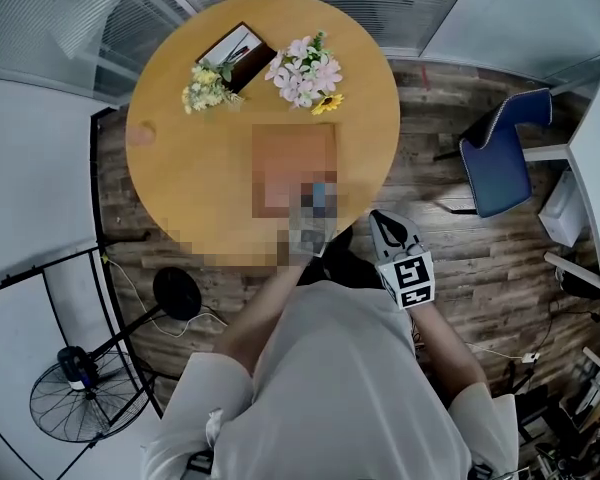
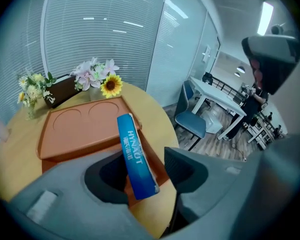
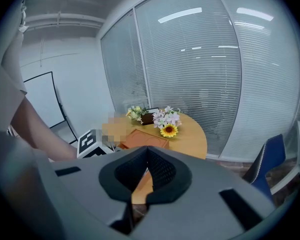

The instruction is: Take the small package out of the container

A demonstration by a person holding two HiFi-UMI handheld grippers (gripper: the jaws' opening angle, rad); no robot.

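**Package between the jaws, not yet gripped**

The container (image 2: 75, 129) is a flat orange box on the round table (image 1: 180, 168), just in front of the flowers (image 2: 95, 74). Two round recesses are pressed into its top. At its near end the orange surface steps down, and the blue package (image 2: 130, 139) stands there on edge, leaning a little. Its lower end appears to rest in that lower part, so I judge it is still in the container.

The left gripper (image 2: 142, 166) points steeply down over that end with its jaws wide apart, and the package rises between them. The package lies close against the left pad, while a clear gap shows on the side of the right pad. The pads therefore do not clamp it, and nothing is held.

The right gripper (image 3: 147, 156) hangs back at the table's near edge, well apart from the container. Its jaws are closed tip to tip with nothing between them, and it seems to play no part in this step.

As for progress, the reach looks done and the gripper is lined up on the package. What is left is the task proper: closing on the package's flat sides, lifting it clear of the orange rim and setting it down outside. The package is thin and slick-looking and is caught only near its base, so it may tip or slide as the jaws close.
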